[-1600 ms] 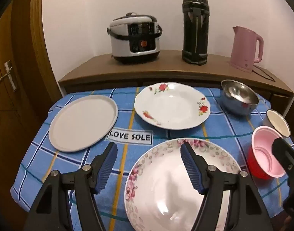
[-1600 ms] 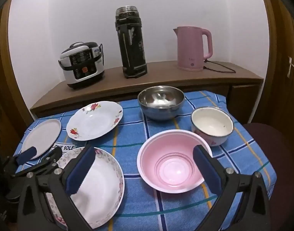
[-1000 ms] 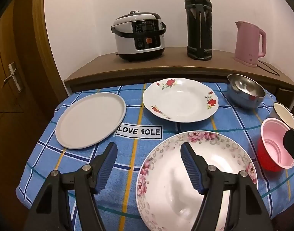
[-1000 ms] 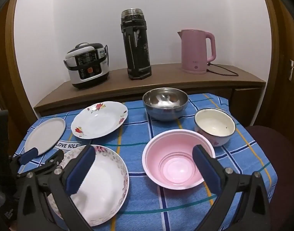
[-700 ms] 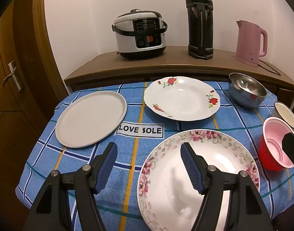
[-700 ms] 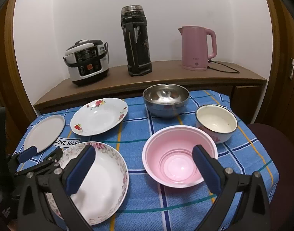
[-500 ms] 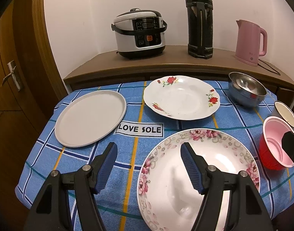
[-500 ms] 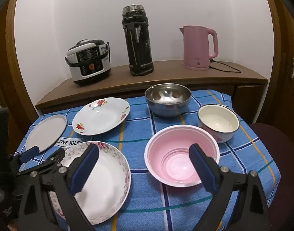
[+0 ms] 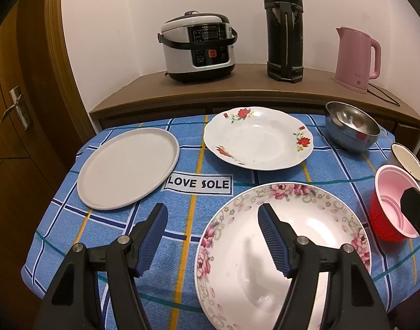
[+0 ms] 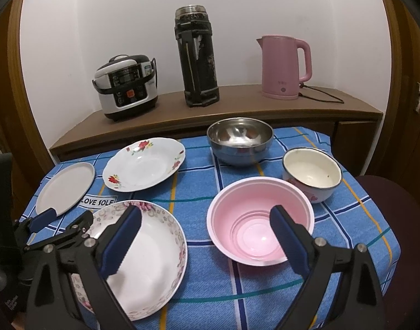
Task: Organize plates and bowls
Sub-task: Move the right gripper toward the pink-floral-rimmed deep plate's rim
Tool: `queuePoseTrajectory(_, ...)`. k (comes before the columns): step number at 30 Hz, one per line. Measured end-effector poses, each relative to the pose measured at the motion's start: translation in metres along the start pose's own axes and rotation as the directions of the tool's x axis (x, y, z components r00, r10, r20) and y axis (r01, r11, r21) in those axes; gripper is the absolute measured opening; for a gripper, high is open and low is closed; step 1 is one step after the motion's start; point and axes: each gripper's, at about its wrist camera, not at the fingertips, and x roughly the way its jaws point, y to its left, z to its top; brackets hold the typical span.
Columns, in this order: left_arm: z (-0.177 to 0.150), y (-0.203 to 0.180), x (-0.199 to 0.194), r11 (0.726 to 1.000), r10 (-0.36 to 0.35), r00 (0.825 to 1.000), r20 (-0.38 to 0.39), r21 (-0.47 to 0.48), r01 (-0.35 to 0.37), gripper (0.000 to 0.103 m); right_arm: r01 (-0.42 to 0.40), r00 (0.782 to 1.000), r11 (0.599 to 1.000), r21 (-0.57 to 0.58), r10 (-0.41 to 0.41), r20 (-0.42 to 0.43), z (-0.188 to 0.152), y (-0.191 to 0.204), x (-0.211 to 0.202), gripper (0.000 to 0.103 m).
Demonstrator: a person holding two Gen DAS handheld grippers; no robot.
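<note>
Several dishes lie on the blue checked cloth: a grey flat plate (image 9: 127, 167) (image 10: 65, 187), a rose-patterned plate (image 9: 258, 137) (image 10: 144, 163), a pink-flowered plate (image 9: 320, 233) (image 10: 155, 247), a pink bowl (image 9: 389, 206) (image 10: 254, 225), a steel bowl (image 9: 350, 129) (image 10: 240, 140) and a cream enamel bowl (image 9: 408, 162) (image 10: 311, 173). My left gripper (image 9: 212, 214) (image 10: 68, 218) hovers open over the flowered plate's left rim, holding nothing. My right gripper (image 10: 206, 214) stands open above the gap between the flowered plate and the pink bowl, its right finger over the bowl.
Behind the table a wooden shelf (image 10: 237, 112) carries a rice cooker (image 10: 126, 88), a tall black flask (image 10: 197, 57) and a pink kettle (image 10: 284, 67) with its cord. A dark red seat (image 10: 389, 206) stands at the table's right edge. Wooden doors flank both sides.
The right gripper's jaws have come a little closer together. Both views shifted slightly at first, then held still. No dish has moved.
</note>
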Motion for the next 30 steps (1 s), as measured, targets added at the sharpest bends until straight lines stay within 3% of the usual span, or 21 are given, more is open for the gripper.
queuePoseTrajectory(30,-0.0015,0.0028,0.0024,1.000,0.001,1.000,-0.017,0.007,-0.001,0.070,-0.024,1.000,1.000,-0.016,0.024,-0.014,-0.0028,0.0078,-0.0002,0.095)
